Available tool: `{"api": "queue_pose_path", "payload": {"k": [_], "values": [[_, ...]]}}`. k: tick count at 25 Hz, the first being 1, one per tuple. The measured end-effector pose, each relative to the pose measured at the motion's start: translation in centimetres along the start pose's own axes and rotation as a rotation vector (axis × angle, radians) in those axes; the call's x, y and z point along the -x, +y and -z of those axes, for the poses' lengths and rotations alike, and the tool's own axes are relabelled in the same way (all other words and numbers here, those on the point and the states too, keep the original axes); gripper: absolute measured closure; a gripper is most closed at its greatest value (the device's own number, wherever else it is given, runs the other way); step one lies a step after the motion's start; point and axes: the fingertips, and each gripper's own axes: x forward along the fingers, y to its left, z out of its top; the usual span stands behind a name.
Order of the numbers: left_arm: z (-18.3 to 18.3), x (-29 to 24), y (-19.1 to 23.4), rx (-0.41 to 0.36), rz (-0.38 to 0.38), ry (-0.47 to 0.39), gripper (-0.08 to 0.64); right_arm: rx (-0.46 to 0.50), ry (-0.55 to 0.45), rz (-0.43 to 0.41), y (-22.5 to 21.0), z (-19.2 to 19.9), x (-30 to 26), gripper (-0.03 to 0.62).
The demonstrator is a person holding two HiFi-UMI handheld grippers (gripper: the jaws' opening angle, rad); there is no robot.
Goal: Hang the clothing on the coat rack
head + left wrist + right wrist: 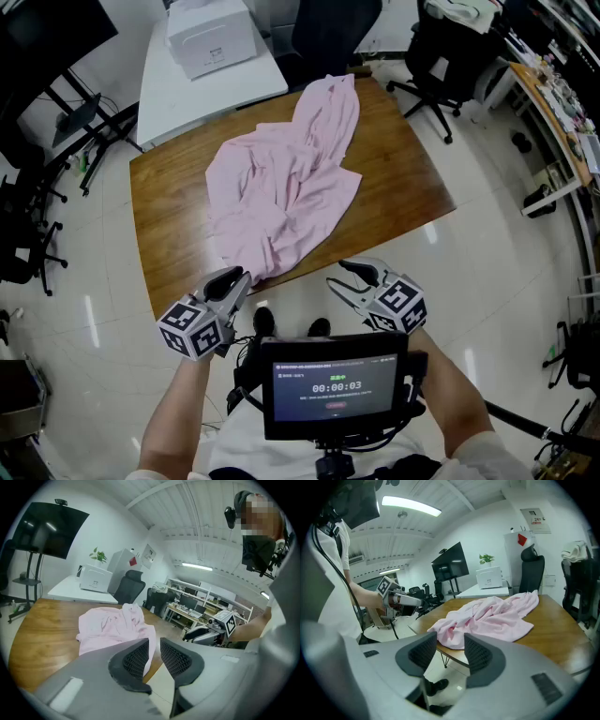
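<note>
- My left gripper (pixel 154 640) has its jaws close together with nothing between them. It sits just beside the near edge of the pink garment (pixel 281 187). Unless they open first, they may catch only a thin fold, which could slip out.
- My right gripper (pixel 450 635) is wide open and empty, a little off the cloth. If it grabs late, one side carries all the weight.
- The garment lies crumpled across the wooden table (pixel 169 225), reaching its near edge. Grabbing a random bunch would leave it tangled for hanging.
- Dragging it could spill it onto the floor.
- No coat rack shows in any view, so I would be turning blind.
</note>
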Motion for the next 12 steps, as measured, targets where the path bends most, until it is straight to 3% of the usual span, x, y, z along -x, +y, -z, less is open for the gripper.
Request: {"api": "queue_pose_path", "payload": {"k": [12], "values": [[-0.8,0.0,1.8,0.018,0.079,0.004,0.478,-0.014,0.002,0.037,1.1,-2.4,-3.5,0.394]]}}
